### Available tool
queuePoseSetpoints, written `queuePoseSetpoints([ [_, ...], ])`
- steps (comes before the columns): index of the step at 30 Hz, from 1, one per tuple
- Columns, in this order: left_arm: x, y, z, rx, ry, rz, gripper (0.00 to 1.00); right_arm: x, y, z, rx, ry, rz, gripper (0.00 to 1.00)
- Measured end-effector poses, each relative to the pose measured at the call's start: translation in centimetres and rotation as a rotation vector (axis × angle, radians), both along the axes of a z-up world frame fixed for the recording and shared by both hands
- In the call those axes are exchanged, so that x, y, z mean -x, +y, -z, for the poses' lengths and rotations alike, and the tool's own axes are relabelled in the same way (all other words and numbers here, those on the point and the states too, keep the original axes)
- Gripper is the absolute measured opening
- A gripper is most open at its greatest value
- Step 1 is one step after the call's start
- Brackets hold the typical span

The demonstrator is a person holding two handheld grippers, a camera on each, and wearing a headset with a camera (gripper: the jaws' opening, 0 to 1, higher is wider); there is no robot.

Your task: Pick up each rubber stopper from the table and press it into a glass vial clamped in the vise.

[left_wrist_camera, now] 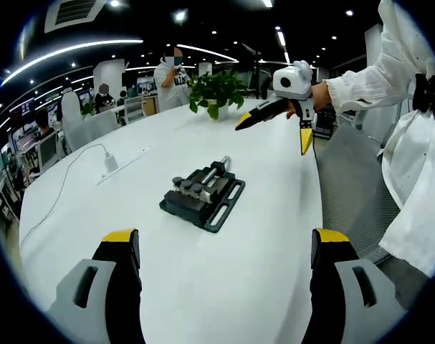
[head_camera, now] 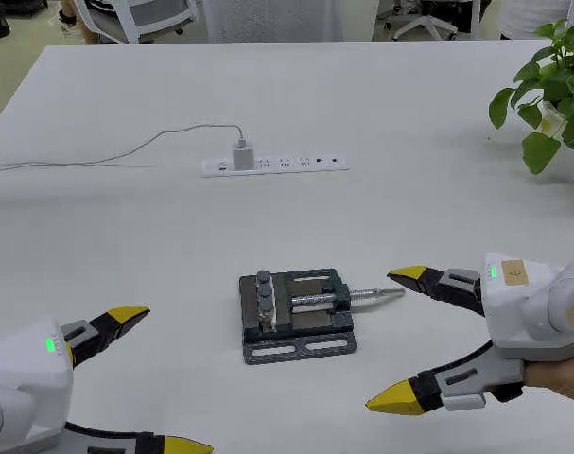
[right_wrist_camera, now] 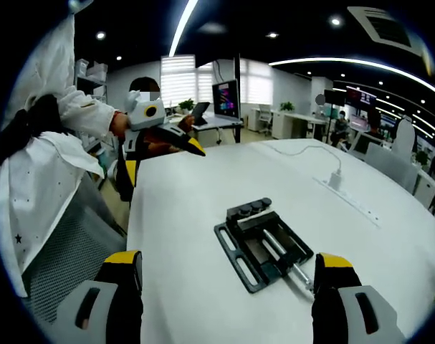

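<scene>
- one white table (head_camera: 409, 113) carries everything; its bare top runs wide around the work.
- one potted plant (head_camera: 551, 85) stands at the far right edge, well apart from the work.
- two grippers: the right gripper (head_camera: 389, 340) hangs released, jaws spread wide, just right of the vise. the left gripper (head_camera: 165, 378) is low at the near left, also released and grasping nothing.
- one power strip (head_camera: 287, 164) lies beyond the vise, with one charger (head_camera: 243, 153) plugged in and one cable (head_camera: 126, 151) trailing off to the left.
- one vise (head_camera: 305, 326) sits between the two grippers. its screw runs left to right across the head view, and its handle (head_camera: 376, 296) ends near the right gripper's far jaw tip.
- three vials stand upright in a row along the vise's left end, the row running away from the person, crosswise to the screw.
- three dark stoppers (head_camera: 265, 293) show as round caps, one on top of each vial; whether each is pressed fully home is too small to tell.
- judgement: the right gripper is nearer the vise as a whole, but the row of vials is on the side facing the left gripper, which would meet it first. the right would have to cross the vise body or come down from above.
</scene>
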State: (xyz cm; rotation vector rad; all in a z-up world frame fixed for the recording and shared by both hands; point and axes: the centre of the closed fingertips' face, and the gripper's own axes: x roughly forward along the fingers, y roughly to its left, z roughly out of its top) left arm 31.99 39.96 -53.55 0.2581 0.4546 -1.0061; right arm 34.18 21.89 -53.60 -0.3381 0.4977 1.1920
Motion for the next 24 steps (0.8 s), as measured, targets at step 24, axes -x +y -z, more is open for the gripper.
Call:
queuePoseSetpoints([
  [24,0.16,0.06,-0.52,0.010,-0.021,-0.007,0.99,0.07,0.26,-0.94,-0.006,-0.020,-0.014,0.98],
])
